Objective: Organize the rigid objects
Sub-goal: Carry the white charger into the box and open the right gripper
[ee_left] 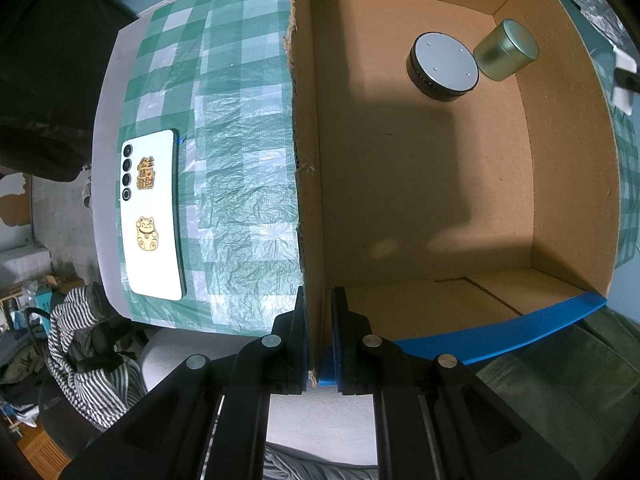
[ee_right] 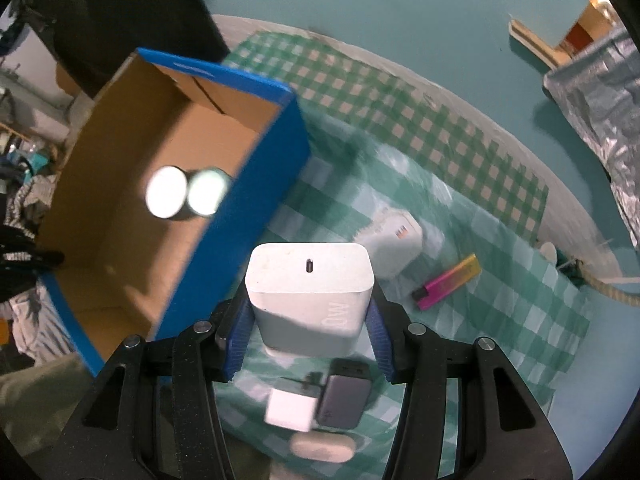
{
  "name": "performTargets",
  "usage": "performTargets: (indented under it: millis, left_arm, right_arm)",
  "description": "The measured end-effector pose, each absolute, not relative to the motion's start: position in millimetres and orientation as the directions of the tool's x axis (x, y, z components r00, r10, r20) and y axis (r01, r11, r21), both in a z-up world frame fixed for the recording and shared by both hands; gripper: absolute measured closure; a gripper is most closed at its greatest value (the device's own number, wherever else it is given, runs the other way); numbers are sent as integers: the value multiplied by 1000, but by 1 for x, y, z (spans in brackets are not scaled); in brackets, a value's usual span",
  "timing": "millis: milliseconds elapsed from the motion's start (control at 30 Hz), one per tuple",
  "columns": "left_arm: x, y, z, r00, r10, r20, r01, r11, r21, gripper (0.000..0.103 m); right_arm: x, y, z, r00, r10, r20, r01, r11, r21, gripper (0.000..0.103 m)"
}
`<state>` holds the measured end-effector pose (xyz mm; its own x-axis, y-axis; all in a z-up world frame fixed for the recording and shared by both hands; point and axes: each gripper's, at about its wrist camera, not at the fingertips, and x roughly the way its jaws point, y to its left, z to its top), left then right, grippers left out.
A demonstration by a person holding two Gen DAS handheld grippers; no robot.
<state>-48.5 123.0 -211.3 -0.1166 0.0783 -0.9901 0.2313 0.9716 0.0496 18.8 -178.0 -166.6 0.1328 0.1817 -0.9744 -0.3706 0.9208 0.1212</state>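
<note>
My left gripper (ee_left: 320, 320) is shut on the near wall of an open cardboard box (ee_left: 308, 208) with blue outer sides. Inside the box, at its far corner, lie a round black puck with a silver face (ee_left: 444, 65) and a pale green metal tin (ee_left: 506, 50). My right gripper (ee_right: 310, 320) is shut on a white USB charger block (ee_right: 310, 296), lifted above the checked cloth beside the same box (ee_right: 256, 200). The puck (ee_right: 166, 196) and tin (ee_right: 206, 194) show blurred inside it.
A white phone with gold stickers (ee_left: 150, 216) lies on the green checked cloth (ee_left: 240, 160) left of the box. On the cloth under my right gripper are another white charger (ee_right: 396, 240), a pink-and-yellow lighter (ee_right: 446, 282), a small white plug (ee_right: 290, 410), a grey power bank (ee_right: 346, 396) and a white case (ee_right: 322, 446).
</note>
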Motion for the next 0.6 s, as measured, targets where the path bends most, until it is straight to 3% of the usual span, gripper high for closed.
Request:
performTargets:
  millis: [367, 600]
  left_arm:
    - [-48, 122, -212, -116, 79, -990, 234, 971, 50, 94]
    - [-48, 121, -213, -116, 79, -990, 234, 971, 50, 94]
  right_arm:
    - [25, -122, -127, 134, 259, -956, -461, 871, 171, 52]
    - [24, -81, -137, 98, 253, -963, -529, 832, 165, 52]
